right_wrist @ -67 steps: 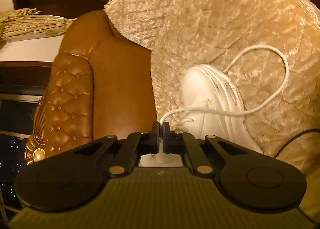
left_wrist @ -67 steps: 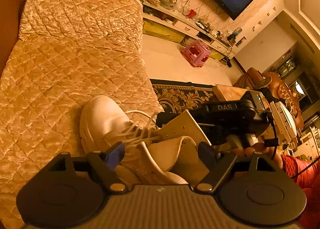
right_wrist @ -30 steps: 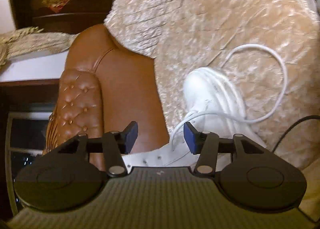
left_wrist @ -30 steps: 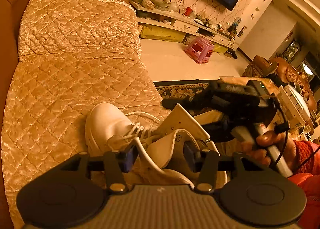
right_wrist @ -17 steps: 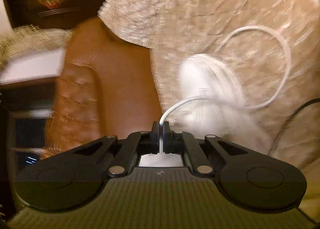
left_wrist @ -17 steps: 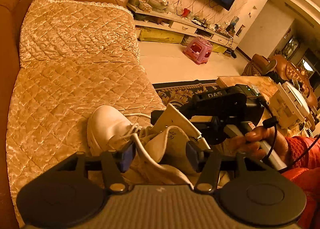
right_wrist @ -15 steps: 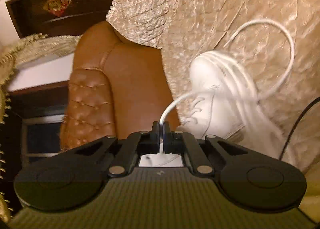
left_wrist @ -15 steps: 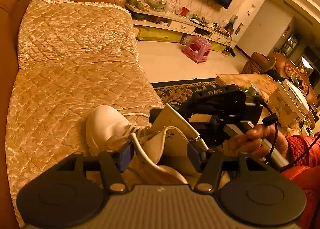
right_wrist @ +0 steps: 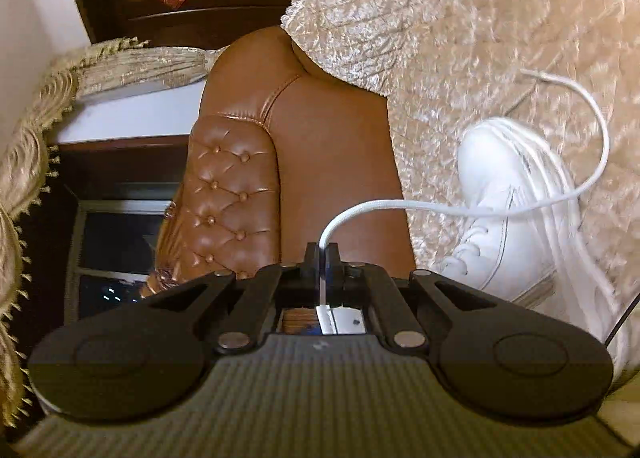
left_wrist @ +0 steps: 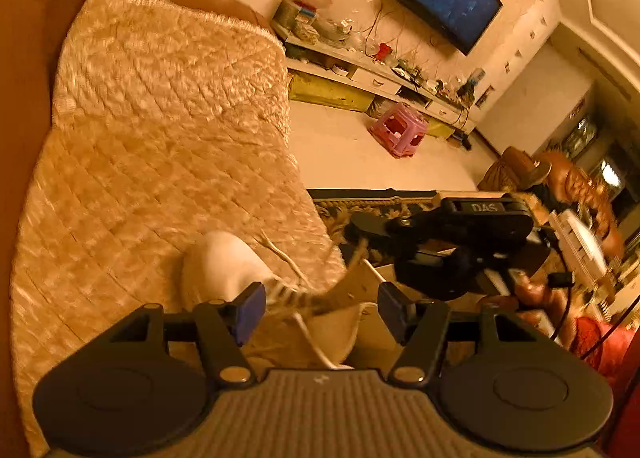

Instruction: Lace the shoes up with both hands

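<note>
White sneaker (right_wrist: 516,217) on quilted sofa cover (left_wrist: 160,161); right hand-held gripper (right_wrist: 323,258) clamped on white shoelace (right_wrist: 440,206), left hand-held gripper (left_wrist: 320,306) apart over the collar: judged best to draw lace taut steadily while bracing the shoe.

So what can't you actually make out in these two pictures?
- Left wrist view: the shoe eyelets, motion-blurred and partly behind the open left gripper.
- Right wrist view: the lace end, pinched inside the shut right gripper.
- Right wrist view: the shoe's heel, smeared at the right edge.
</note>
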The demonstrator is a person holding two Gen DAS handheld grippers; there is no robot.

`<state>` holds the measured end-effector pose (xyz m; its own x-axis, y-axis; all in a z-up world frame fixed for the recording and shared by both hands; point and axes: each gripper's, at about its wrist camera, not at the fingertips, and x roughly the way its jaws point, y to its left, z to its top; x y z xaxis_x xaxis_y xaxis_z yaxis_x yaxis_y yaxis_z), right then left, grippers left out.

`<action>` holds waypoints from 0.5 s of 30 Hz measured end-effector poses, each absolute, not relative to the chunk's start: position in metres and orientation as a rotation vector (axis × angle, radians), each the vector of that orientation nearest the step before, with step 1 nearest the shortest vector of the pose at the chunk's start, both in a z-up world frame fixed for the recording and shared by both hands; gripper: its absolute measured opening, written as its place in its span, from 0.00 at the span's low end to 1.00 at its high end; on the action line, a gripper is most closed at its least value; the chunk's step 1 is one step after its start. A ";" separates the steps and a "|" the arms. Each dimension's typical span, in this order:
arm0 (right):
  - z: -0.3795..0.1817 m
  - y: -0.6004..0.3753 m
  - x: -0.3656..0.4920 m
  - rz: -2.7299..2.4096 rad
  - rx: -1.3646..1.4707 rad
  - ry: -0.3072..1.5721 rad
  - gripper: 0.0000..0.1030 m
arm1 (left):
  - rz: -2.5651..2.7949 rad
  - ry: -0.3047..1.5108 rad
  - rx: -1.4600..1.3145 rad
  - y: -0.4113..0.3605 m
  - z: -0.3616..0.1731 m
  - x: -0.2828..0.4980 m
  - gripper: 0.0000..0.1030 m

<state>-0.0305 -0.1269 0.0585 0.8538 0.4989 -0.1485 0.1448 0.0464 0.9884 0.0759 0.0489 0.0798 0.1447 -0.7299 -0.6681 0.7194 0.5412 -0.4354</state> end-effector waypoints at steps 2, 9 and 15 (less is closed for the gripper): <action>0.060 -0.130 -0.034 0.273 1.529 0.514 0.05 | -1.054 0.973 0.005 0.046 0.079 0.074 0.66; 0.058 -0.143 -0.046 0.202 1.553 0.475 0.05 | -1.080 0.980 0.056 0.037 0.077 0.067 0.68; 0.076 -0.156 -0.044 0.020 1.298 0.754 0.07 | -1.035 0.977 0.015 0.046 0.078 0.072 0.75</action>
